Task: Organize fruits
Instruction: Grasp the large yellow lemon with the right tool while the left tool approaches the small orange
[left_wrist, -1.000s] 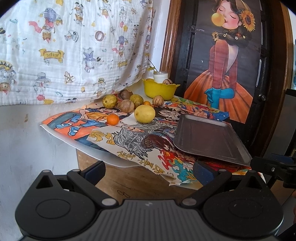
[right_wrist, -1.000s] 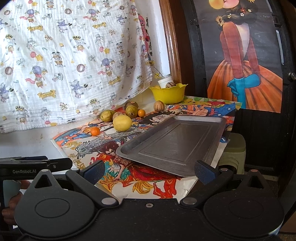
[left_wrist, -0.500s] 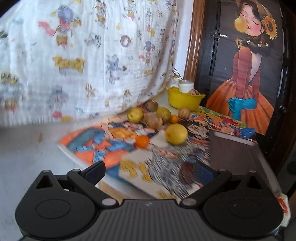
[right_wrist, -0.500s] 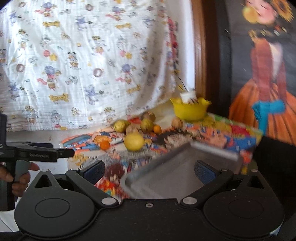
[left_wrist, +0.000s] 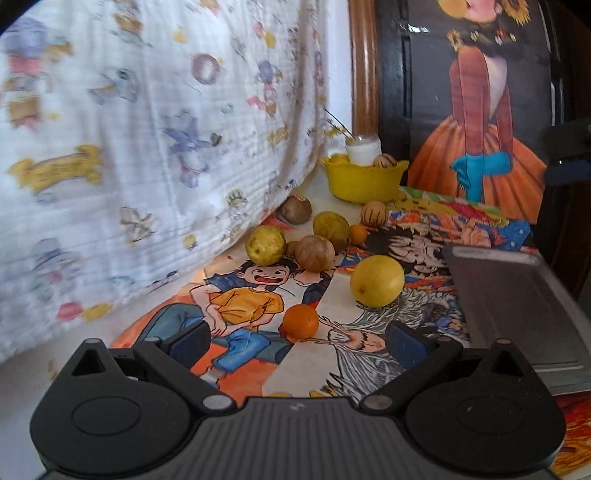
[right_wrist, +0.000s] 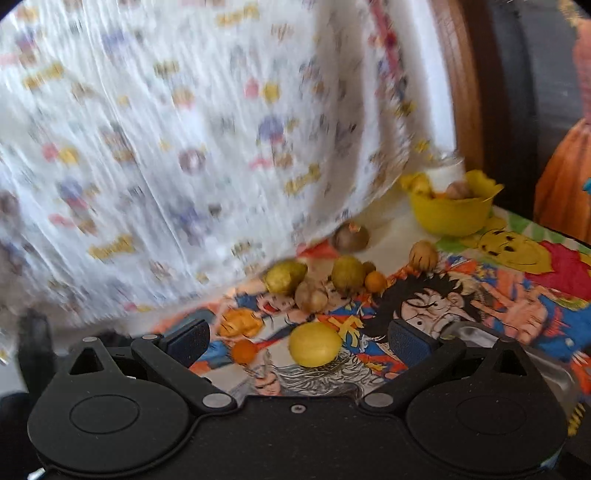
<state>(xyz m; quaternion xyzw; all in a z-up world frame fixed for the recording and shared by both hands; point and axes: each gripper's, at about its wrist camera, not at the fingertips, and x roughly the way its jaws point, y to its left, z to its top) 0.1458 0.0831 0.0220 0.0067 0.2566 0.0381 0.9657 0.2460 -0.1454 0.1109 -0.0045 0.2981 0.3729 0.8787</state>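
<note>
Loose fruit lies on cartoon posters covering the table. A small orange (left_wrist: 300, 322) sits just ahead of my open left gripper (left_wrist: 298, 341), between its fingertips in the view. A large yellow lemon (left_wrist: 376, 280) lies a little farther right. Behind them cluster a yellow-green fruit (left_wrist: 265, 245), a brown fruit (left_wrist: 316, 253) and several others. My right gripper (right_wrist: 298, 341) is open and empty; the lemon (right_wrist: 314, 349) and the small orange (right_wrist: 244, 351) lie just beyond its fingers. A grey metal tray (left_wrist: 517, 295) rests at the right.
A yellow bowl (left_wrist: 364, 181) holding fruit and a white jar stands at the back by the wooden door frame. A patterned white cloth (left_wrist: 147, 129) hangs along the left, down to the table. A poster covers the dark door at the right. The tray's corner (right_wrist: 509, 343) is beside my right fingers.
Both grippers have moved forward and left toward the fruit. The fruit now looks much larger and nearer, and the tray has slid to the right edge of both views.
</note>
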